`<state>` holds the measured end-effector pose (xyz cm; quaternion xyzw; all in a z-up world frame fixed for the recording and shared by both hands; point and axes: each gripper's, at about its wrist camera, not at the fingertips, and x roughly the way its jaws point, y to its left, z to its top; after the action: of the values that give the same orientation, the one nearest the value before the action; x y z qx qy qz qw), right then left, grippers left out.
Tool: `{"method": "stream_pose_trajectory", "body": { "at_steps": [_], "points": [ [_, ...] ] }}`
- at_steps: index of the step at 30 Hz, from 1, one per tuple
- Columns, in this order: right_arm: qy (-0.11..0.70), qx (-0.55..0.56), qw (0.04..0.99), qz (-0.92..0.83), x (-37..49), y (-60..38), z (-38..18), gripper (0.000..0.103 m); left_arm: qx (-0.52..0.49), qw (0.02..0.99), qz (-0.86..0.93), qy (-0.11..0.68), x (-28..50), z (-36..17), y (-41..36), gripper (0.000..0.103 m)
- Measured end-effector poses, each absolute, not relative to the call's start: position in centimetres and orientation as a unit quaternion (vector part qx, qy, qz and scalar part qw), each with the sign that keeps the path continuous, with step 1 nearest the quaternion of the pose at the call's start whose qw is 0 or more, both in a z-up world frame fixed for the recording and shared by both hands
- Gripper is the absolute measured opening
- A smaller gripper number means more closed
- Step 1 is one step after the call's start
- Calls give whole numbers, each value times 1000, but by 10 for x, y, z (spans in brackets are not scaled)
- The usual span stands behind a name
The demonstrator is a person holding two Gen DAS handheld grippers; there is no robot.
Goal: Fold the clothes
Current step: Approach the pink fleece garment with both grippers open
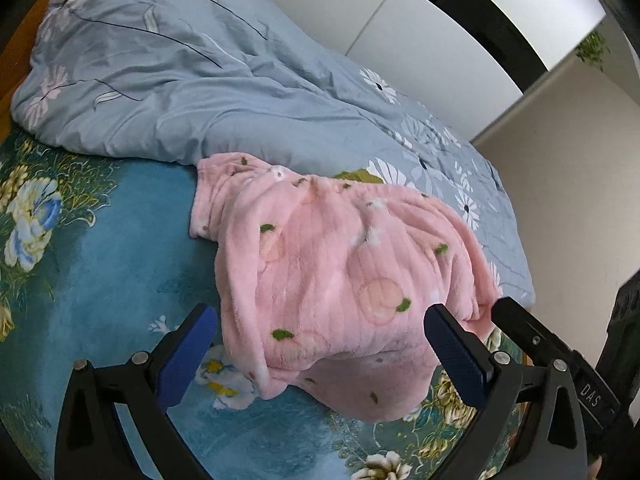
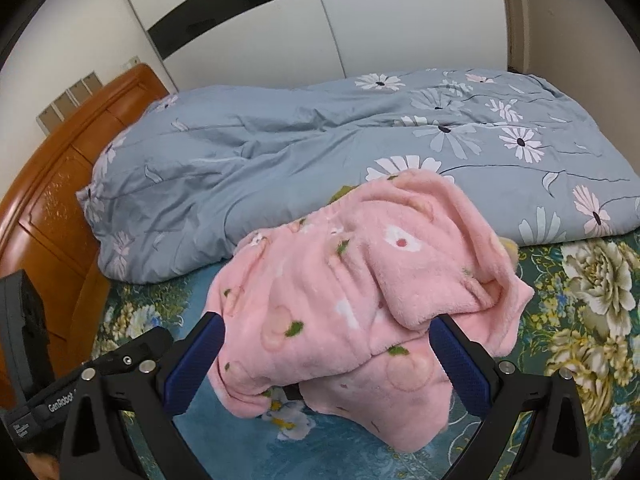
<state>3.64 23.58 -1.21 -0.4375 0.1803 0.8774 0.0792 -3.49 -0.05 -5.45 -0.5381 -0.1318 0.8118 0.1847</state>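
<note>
Both of our grippers hang over the bed with jaws spread wide. Our left gripper point(image 1: 320, 344) straddles the near, raised part of the pink fleece garment point(image 1: 340, 280); neither blue pad point(image 1: 188, 356) presses the cloth, though the right-hand pad sits just beside a fold at 3 o'clock. Our right gripper point(image 2: 326, 354) is likewise splayed around the same garment point(image 2: 360, 292), its pads point(image 2: 464, 364) flanking the bunched fleece, and we cannot tell whether they quite touch it.

We see the garment lying crumpled in a heap, printed with peach circles, green leaves and white flowers. It rests on the teal floral bedsheet point(image 1: 100, 280), and its far edge at 12 o'clock meets the grey-blue quilt point(image 1: 180, 92). In the right wrist view a thick flap of fleece is doubled over the top of the pile toward 2 o'clock.

From the right wrist view, the quilt point(image 2: 280, 160) stretches across the bed from 9 to 3 o'clock, with an orange wooden headboard point(image 2: 60, 200) at 9 o'clock and white wardrobe doors point(image 2: 400, 28) at 12 o'clock.
</note>
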Motion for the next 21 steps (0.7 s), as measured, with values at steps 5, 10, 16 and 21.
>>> {"method": "stream_pose_trajectory", "body": {
  "at_steps": [5, 10, 16, 21],
  "points": [
    [172, -456, 75, 870, 29, 230, -26, 103, -545, 196, 806, -122, -40, -66, 3, 103],
    [168, -476, 74, 860, 23, 227, -40, 103, -561, 193, 794, -130, -46, -80, -2, 103],
    [165, -492, 74, 852, 16, 226, -51, 103, -572, 190, 788, -130, -54, -89, -6, 103],
    [166, -503, 71, 845, 10, 224, -58, 103, -579, 189, 782, -134, -59, -96, -8, 103]
  ]
}}
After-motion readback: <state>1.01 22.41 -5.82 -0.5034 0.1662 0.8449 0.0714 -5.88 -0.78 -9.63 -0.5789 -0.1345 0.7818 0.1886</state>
